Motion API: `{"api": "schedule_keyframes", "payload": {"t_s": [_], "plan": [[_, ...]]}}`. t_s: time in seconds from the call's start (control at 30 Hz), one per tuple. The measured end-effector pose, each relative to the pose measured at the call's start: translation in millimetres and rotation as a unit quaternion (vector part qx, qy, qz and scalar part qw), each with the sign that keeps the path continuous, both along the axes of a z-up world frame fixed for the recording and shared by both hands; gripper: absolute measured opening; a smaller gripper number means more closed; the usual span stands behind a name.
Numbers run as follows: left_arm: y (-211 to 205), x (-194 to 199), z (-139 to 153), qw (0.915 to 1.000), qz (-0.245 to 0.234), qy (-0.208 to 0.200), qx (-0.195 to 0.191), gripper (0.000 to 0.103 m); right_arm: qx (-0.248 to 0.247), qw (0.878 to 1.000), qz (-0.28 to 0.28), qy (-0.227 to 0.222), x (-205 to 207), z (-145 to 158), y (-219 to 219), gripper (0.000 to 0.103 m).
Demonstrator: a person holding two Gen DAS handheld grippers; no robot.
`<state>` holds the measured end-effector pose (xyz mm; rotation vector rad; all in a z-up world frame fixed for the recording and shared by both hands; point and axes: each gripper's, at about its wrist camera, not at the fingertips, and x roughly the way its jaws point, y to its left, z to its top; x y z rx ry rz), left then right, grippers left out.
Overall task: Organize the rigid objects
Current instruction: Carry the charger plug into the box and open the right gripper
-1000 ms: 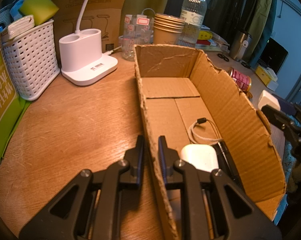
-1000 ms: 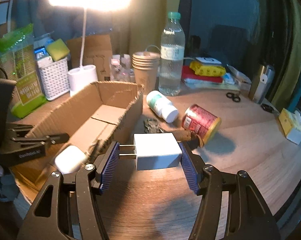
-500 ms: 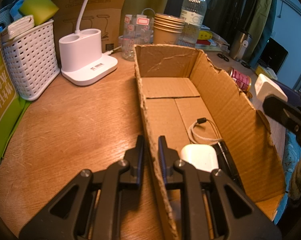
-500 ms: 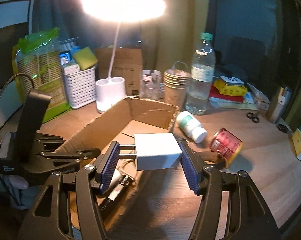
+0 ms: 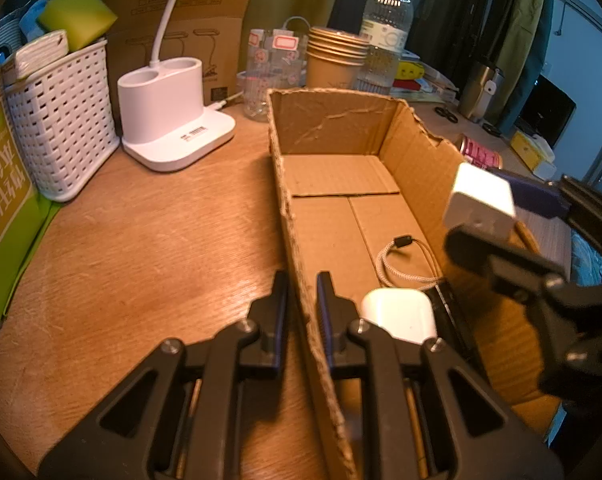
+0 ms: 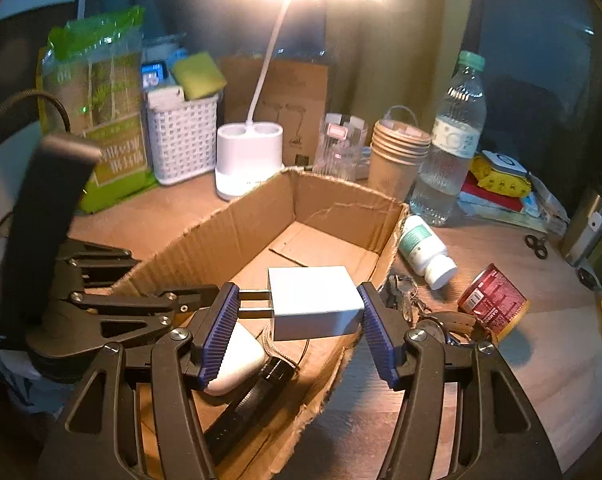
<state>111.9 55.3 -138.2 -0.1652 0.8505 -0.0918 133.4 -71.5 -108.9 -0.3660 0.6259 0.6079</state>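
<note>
From the left wrist, the left gripper is pinched tight on the near wall of the cardboard box, 1 pad on each side of it, steadying it. Ahead and to its right the white charger has come in over the far wall, where a second ago it hung well outside.

From the right wrist, the right gripper holds the charger across its width, prongs against the left pad. The box floor now lies directly below it, with a white case underneath the left finger. Release looks close.
</note>
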Motion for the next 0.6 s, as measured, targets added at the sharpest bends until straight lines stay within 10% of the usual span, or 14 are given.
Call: {"api": "schedule_keyframes", "payload": {"t_s": [0.6], "plan": [[0, 0, 0, 1.0, 0.0, 0.001, 0.0, 0.015, -0.023, 1.0, -0.003, 0.003, -3, -8, 10, 0.073]]}}
